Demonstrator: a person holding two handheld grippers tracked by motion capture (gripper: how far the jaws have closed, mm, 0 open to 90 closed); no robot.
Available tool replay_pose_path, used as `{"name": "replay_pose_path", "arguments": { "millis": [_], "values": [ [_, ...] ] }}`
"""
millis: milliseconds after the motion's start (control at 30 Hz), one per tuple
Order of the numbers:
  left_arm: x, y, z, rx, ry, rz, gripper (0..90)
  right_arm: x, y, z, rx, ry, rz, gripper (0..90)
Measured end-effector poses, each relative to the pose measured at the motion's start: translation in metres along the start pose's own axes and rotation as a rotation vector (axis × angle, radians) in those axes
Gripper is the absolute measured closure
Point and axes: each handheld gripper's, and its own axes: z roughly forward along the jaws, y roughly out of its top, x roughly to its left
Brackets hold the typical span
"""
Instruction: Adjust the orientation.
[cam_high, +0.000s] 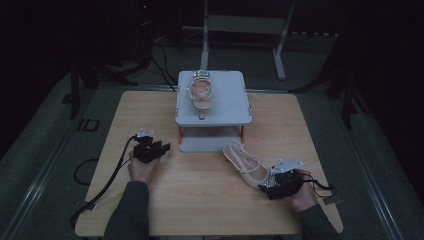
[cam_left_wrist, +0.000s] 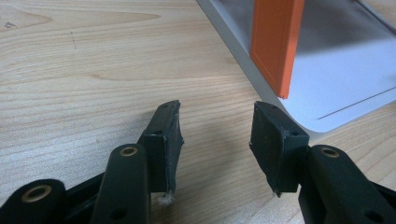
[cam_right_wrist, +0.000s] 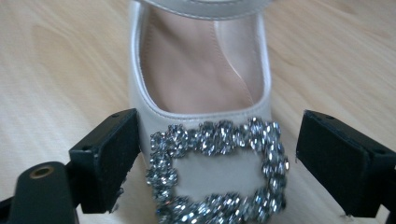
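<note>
left gripper (cam_high: 161, 146): we see a black body with a grey three-cornered plate on top
left cable (cam_high: 107, 181): black, trails off the gripper's rear
left jaws: black linkage arms with brass-ringed pivot holes; flat black pads (cam_left_wrist: 170, 142), small screw holes in the blocks, white fluff on one pad's lower edge
right gripper (cam_high: 266, 184): black, we note the grey plate on top too
right cable (cam_high: 321, 188): black, short loop beside it
right jaws: blocky black pads (cam_right_wrist: 112, 158), one brass-ringed hole on the arm
sleeves (cam_high: 131, 212): dark grey, long, on both forearms
</note>
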Motion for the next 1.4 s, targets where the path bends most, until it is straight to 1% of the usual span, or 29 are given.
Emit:
{"name": "replay_pose_path", "arguments": {
  "millis": [167,300,333,367,500,567,667,700,767,833,867,967,1100,1167,1200,1233,1333,1367,1400],
  "values": [
    [0.0,0.0,0.0,-0.001,-0.002,-0.003,52.7,-0.013,-0.003,-0.001,0.005,-0.038,0.023,13.3],
    [0.001,0.0,0.0,0.001,-0.004,-0.003,52.7,-0.022,-0.005,-0.003,0.012,-0.093,0.041,13.7],
    [0.001,0.0,0.0,0.001,-0.004,-0.003,52.6,-0.026,-0.005,-0.004,0.018,-0.118,0.048,13.8],
    [0.001,0.0,0.0,0.001,-0.004,-0.002,52.6,-0.028,-0.005,-0.004,0.019,-0.13,0.054,14.1],
    [0.001,0.0,0.0,0.0,-0.005,-0.003,52.6,-0.043,-0.003,0.0,0.031,-0.179,0.117,15.6],
    [0.001,0.0,0.0,-0.001,-0.006,-0.004,52.6,-0.05,-0.001,0.002,0.029,-0.2,0.139,20.6],
    [0.001,0.0,0.0,-0.002,-0.009,-0.009,52.6,-0.059,0.004,0.008,0.025,-0.227,0.168,25.8],
    [0.001,0.0,0.0,-0.002,-0.009,-0.009,52.6,-0.059,0.004,0.008,0.025,-0.227,0.168,25.8],
    [0.001,0.0,0.0,0.0,-0.01,-0.008,52.6,-0.068,0.009,0.014,0.017,-0.234,0.204,32.2],
    [0.001,0.0,0.0,0.0,-0.011,-0.008,52.6,-0.074,0.013,0.02,0.008,-0.218,0.237,36.1],
    [0.001,0.0,0.0,-0.001,-0.01,-0.009,52.5,-0.077,0.015,0.023,0.005,-0.215,0.246,38.0],
    [0.001,0.0,0.0,0.0,-0.011,-0.008,52.4,-0.081,0.023,0.029,-0.003,-0.208,0.252,41.4],
    [0.001,0.0,0.0,0.001,-0.011,-0.007,52.4,-0.086,0.031,0.033,-0.004,-0.201,0.251,43.3],
    [0.001,0.0,0.0,0.001,-0.011,-0.007,52.4,-0.086,0.033,0.034,-0.003,-0.204,0.247,43.9],
    [0.001,0.0,0.0,0.001,-0.011,-0.008,52.4,-0.088,0.036,0.037,0.001,-0.197,0.234,44.5],
    [0.001,0.0,0.0,0.001,-0.011,-0.007,52.4,-0.088,0.037,0.038,0.003,-0.197,0.233,44.2],
    [0.001,0.0,0.0,0.001,-0.011,-0.008,52.3,-0.088,0.038,0.037,0.004,-0.207,0.227,42.5],
    [0.001,0.0,0.0,0.001,-0.011,-0.007,52.3,-0.088,0.038,0.036,-0.003,-0.209,0.228,42.3],
    [0.001,0.0,0.0,0.001,-0.012,-0.008,52.2,-0.083,0.04,0.027,-0.039,-0.218,0.24,42.5]
  ]
}}
